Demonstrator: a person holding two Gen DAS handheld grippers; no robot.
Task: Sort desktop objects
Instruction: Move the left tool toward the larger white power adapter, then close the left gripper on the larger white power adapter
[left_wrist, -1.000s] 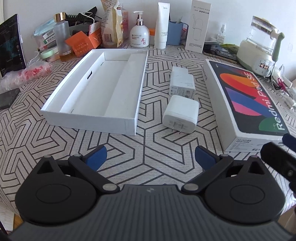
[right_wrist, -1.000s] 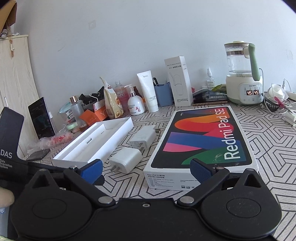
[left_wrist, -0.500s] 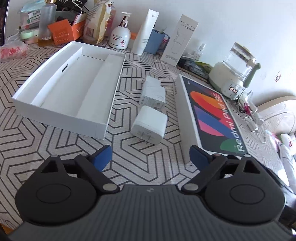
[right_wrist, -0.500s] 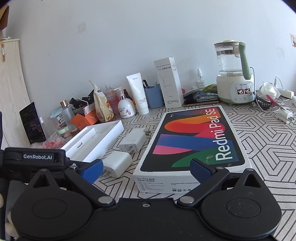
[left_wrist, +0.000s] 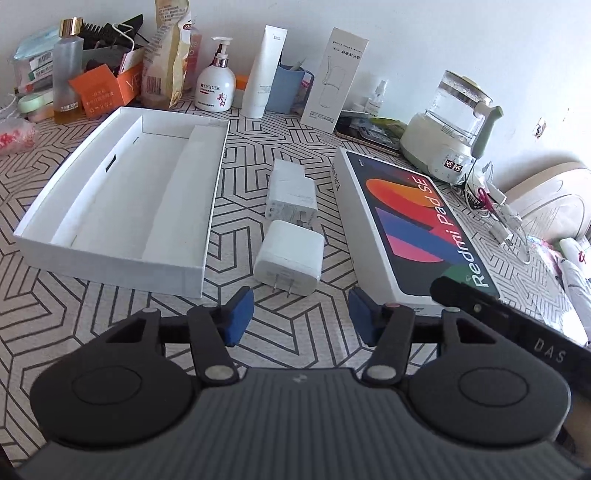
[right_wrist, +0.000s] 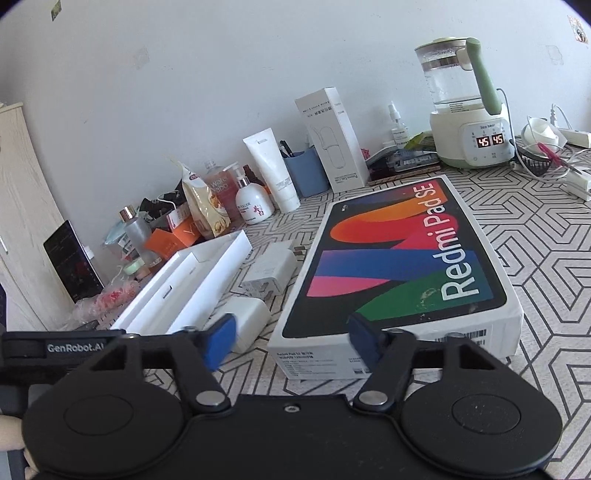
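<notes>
No sorting is seen to have been done yet. The open white cardboard tray (left_wrist: 122, 206) with its two compartments lies empty towards the left edge of the patterned tabletop (left_wrist: 110, 306). Beside it, near the middle, two white plastic charger blocks rest loose: the nearer charger (left_wrist: 290, 258) with prongs towards the camera, the farther charger (left_wrist: 291, 192) just behind it. The colourful printed tablet box lid (right_wrist: 399, 258) lies towards the right.

The left gripper (left_wrist: 300, 314) is held above the table just short of the nearer charger, its blue pads closing on nothing. The right gripper (right_wrist: 290, 339) is drawn in as far as it goes, empty, a visible gap remaining between its pads, before the lid's near edge. Both chargers and the lid are judged still to be placed.
</notes>
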